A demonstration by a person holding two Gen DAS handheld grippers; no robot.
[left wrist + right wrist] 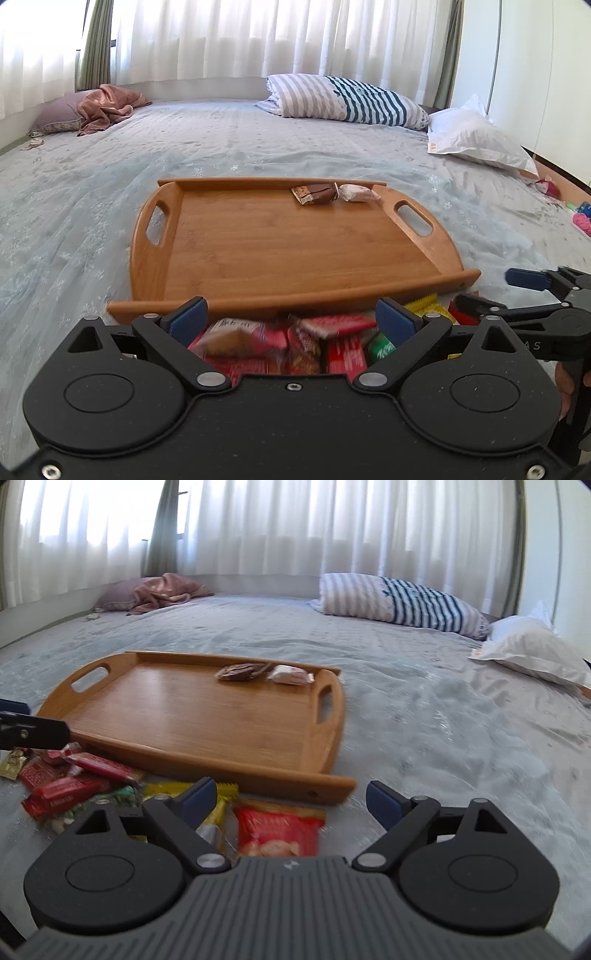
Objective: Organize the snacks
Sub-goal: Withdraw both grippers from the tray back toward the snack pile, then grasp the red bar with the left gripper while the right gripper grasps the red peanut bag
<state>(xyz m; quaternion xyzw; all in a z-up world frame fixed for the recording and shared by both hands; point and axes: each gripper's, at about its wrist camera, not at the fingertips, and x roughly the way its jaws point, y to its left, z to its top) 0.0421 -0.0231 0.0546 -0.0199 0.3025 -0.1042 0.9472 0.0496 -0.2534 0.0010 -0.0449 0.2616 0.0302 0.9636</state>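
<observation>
A wide bed (258, 147) under a pale blue-grey quilted cover fills the room. White sheer curtains (258, 37) glow with daylight at 12 o'clock. A striped pillow (343, 99) lies at 1 o'clock, a white pillow (476, 140) at 2, a pink blanket (107, 107) at 10

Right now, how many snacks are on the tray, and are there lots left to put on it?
Two are done: a brown-wrapped snack and a white-wrapped snack lie at the far edge of the wooden tray. Nothing is in hand: the left tongs and right tongs are both open. Lots are left: the pile of snacks and a red packet sit on the bed in front of the tray.
</observation>
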